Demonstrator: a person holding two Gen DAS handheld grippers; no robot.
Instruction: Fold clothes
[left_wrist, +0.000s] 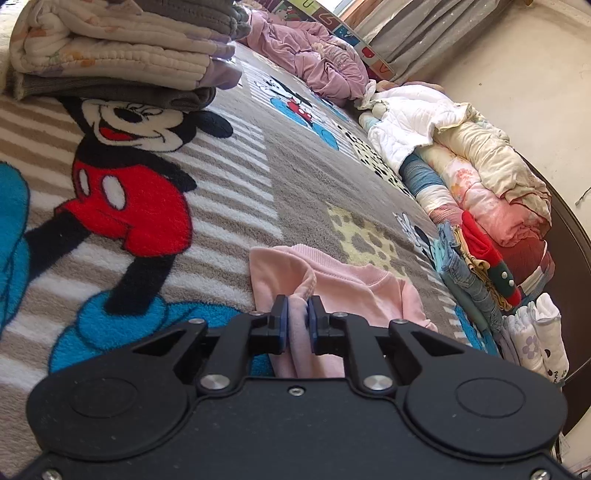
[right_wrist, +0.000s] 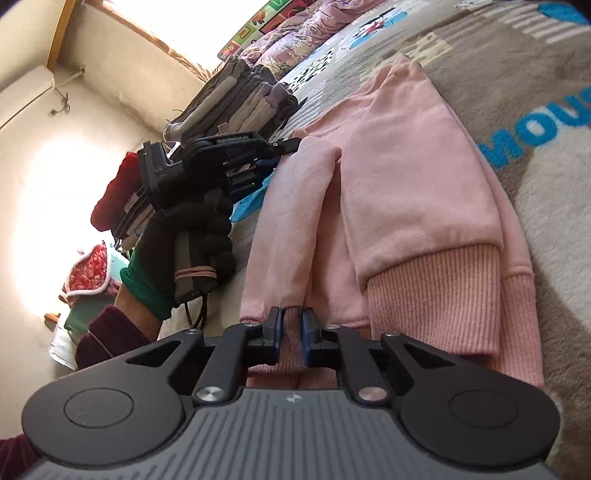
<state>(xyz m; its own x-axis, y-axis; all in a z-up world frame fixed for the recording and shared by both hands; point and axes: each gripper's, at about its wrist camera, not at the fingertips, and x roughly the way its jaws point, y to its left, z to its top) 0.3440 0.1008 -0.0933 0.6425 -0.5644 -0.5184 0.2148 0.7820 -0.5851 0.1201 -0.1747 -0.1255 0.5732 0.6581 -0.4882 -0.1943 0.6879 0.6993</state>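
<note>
A pink sweatshirt (right_wrist: 413, 184) lies on a Mickey Mouse blanket (left_wrist: 236, 177), one sleeve folded across its body. My left gripper (left_wrist: 297, 308) is shut on a fold of the pink fabric (left_wrist: 332, 280) near the shoulder end. My right gripper (right_wrist: 293, 319) is shut on the ribbed hem edge of the sweatshirt. In the right wrist view the left gripper (right_wrist: 284, 146) shows at the far end of the garment, held by a gloved hand (right_wrist: 192, 240).
A stack of folded clothes (left_wrist: 110, 55) sits at the blanket's upper left. A purple garment (left_wrist: 310, 59) lies farther back. A row of folded and bundled clothes (left_wrist: 480, 206) lines the right edge by the wall. Grey folded clothes (right_wrist: 240, 99) lie behind the left gripper.
</note>
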